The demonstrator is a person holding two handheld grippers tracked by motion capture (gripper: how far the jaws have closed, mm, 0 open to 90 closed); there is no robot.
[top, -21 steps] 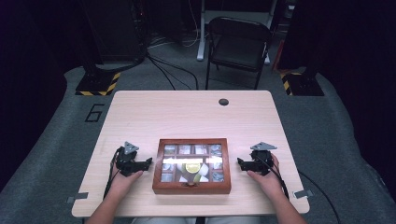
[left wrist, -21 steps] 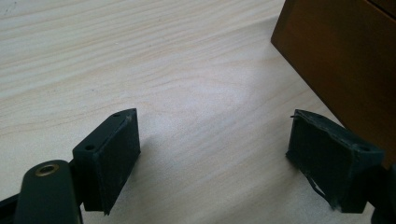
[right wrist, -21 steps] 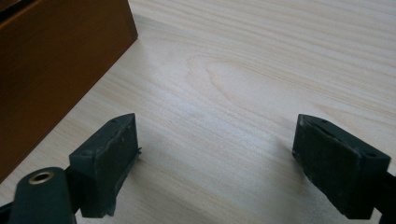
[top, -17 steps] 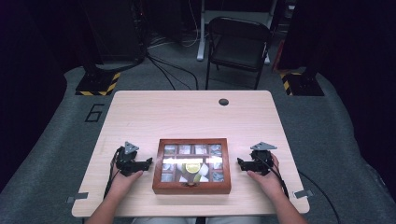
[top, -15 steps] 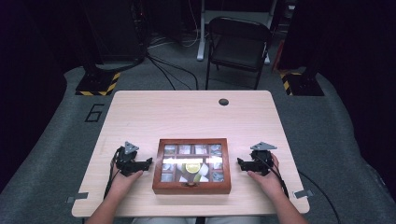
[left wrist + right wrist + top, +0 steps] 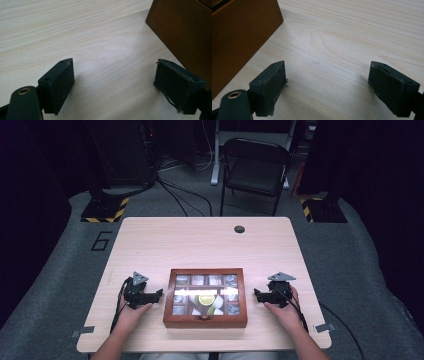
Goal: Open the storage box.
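Note:
A brown wooden box [image 6: 205,297] with a glass lid over small compartments sits near the table's front edge. Packets and a yellow-green round item show through the glass. My left gripper [image 6: 159,295] rests on the table just left of the box, open, jaws pointing at its side. My right gripper [image 6: 256,294] rests just right of the box, open too. In the left gripper view the jaws of the left gripper [image 6: 113,82] stand wide over bare wood, the box wall [image 6: 185,30] at upper right. In the right gripper view the right gripper [image 6: 328,85] is empty, the box wall [image 6: 239,32] at left.
The light wooden table [image 6: 200,245] has a round cable hole [image 6: 239,229] at its far middle. A black folding chair [image 6: 255,167] stands behind the table. Black stands with striped bases [image 6: 105,210] sit on the grey floor.

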